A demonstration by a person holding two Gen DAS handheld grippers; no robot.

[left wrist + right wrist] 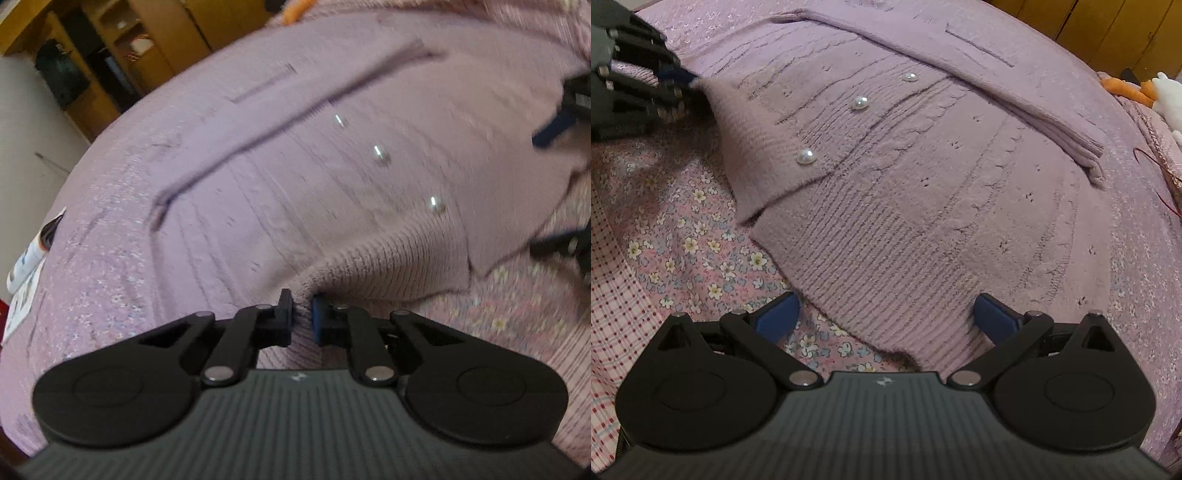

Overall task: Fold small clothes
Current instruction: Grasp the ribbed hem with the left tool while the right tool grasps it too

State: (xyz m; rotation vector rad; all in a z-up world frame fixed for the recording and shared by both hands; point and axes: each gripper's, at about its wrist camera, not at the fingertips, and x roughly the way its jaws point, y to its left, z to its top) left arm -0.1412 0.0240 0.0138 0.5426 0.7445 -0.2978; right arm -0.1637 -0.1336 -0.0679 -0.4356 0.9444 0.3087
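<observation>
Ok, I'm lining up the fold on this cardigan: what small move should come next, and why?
Probably close the right gripper on the ribbed hem. The left gripper is already shut on the cardigan's other hem corner, while the right's jaws stand open astride the hem's edge. Both corners must be held before the hem can lift evenly.

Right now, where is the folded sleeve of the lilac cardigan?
In the right wrist view the sleeve lies diagonally across the upper right of the cardigan, beyond the three pearl buttons, its cuff toward the right edge.
</observation>
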